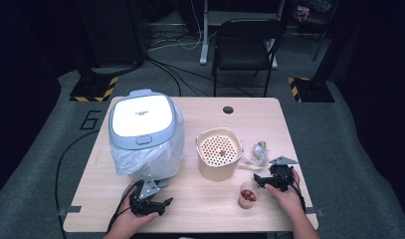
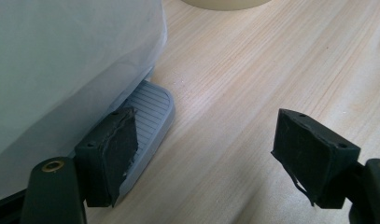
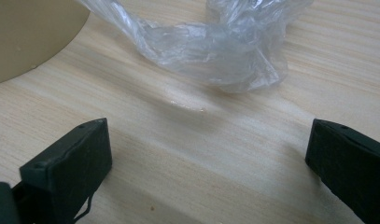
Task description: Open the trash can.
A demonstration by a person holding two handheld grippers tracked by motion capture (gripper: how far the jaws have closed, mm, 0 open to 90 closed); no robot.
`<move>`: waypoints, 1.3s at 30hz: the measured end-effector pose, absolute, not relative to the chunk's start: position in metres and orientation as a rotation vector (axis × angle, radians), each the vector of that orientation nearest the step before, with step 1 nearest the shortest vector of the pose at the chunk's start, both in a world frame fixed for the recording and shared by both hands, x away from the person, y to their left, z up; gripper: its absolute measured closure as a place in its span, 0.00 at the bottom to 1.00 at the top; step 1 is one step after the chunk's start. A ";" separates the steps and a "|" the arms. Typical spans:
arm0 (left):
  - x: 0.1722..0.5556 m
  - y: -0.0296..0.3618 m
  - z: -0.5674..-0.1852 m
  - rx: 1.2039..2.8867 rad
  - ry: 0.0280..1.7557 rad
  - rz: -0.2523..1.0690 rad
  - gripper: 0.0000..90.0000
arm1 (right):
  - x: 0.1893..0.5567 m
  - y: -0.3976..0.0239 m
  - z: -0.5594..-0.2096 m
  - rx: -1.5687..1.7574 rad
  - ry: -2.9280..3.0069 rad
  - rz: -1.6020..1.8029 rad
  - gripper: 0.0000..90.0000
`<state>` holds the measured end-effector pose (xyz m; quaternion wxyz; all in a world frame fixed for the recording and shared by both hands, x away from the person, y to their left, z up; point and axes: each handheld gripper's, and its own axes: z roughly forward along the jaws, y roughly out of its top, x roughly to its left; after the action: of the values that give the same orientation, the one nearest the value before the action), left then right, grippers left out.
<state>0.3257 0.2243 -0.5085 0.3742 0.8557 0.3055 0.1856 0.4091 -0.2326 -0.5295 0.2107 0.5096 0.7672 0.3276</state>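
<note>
A grey pedal bin (image 1: 142,130) with a white lid and a plastic liner stands at the table's left. Its ribbed foot pedal (image 2: 148,116) lies just beyond the left jaw of my left gripper (image 2: 211,156), which is open near the front edge (image 1: 152,203). A beige perforated container (image 1: 219,152) holding a few red bits stands mid-table. A small clear cup (image 1: 248,194) with red pieces sits at the front right. My right gripper (image 1: 269,179) is open beside the cup. In its own view, my right gripper (image 3: 208,172) faces a crumpled clear plastic bag (image 3: 215,44).
The wooden table (image 1: 200,219) has a cable hole (image 1: 228,109) at the back. A black chair (image 1: 245,47) stands behind it on the grey carpet. Cables run across the floor, and the crumpled plastic bag (image 1: 259,153) lies right of the beige container.
</note>
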 end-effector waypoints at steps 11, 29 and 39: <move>0.325 0.223 -0.514 2.183 0.806 0.476 0.25 | 0.409 -0.233 -0.529 1.420 2.131 0.912 0.00; 0.326 0.221 -0.526 2.213 0.755 0.542 0.25 | 0.410 -0.233 -0.530 1.403 2.138 0.914 0.00; 0.326 0.222 -0.529 2.188 0.735 0.545 0.25 | 0.409 -0.234 -0.529 1.399 2.140 0.910 0.00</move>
<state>0.3264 0.2219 -0.5290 0.3754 0.8550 0.2874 0.2131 0.4089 -0.2341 -0.5294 0.2125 0.5037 0.7706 0.3277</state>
